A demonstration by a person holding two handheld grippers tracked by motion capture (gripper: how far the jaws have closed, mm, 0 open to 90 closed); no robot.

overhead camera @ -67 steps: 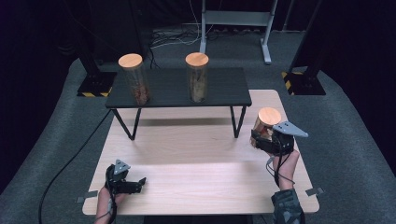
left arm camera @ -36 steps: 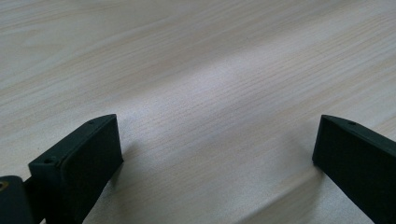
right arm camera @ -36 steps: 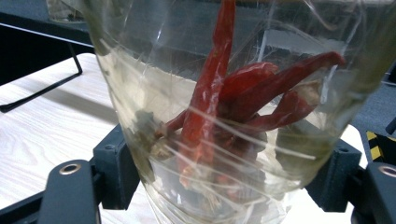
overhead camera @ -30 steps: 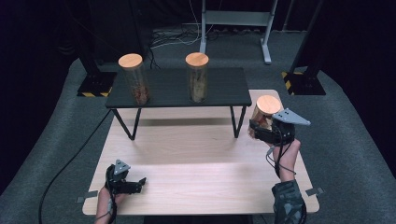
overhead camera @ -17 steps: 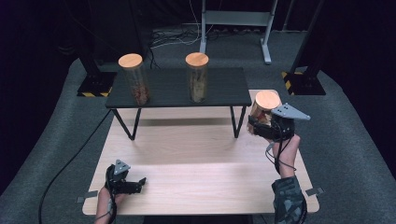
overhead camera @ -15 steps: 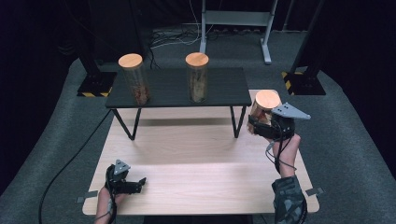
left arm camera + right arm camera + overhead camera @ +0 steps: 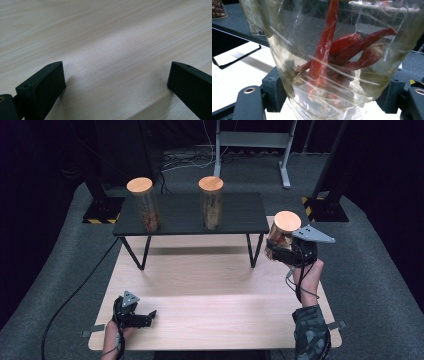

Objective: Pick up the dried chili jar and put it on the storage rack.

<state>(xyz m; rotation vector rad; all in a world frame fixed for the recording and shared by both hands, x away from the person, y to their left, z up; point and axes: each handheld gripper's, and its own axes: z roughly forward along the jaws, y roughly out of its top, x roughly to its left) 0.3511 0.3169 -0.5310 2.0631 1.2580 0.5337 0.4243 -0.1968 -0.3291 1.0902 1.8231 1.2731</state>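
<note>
Dark room all round: black curtains or shadow at the far sides, grey carpet [image 7: 65,265] underfoot, a black cable [image 7: 75,295] snaking across it at the left toward the near table edge. A black stand base with yellow-and-black hazard stripes [image 7: 102,212] at far left, its twin [image 7: 325,210] at far right, and the grey metal legs of a frame [image 7: 250,145] at the back with loose wires on the floor beside it.

Pale wooden tabletop [image 7: 210,290], grain running across, bare in the middle, with a sheen of light over the centre. At its near-left corner, the left gripper [image 7: 145,316] held low by a hand, pointing right; jaws spread wide apart over bare wood in the left gripper view, nothing between them.

At the back of the table, a low black shelf [image 7: 190,217] on thin black wire legs, casting a shadow on the wood below. On the shelf, left, a tall glass jar with a wooden lid [image 7: 142,205], brownish contents; further right, a second lidded jar [image 7: 211,202], paler contents.

Just off the shelf's right end, a glass jar of dried red chillies [image 7: 342,57], wooden lid on top, lifted clear of the table and tilted slightly. Right gripper [image 7: 277,251] clamped on its lower half, jaws pressed to either side of the glass.
</note>
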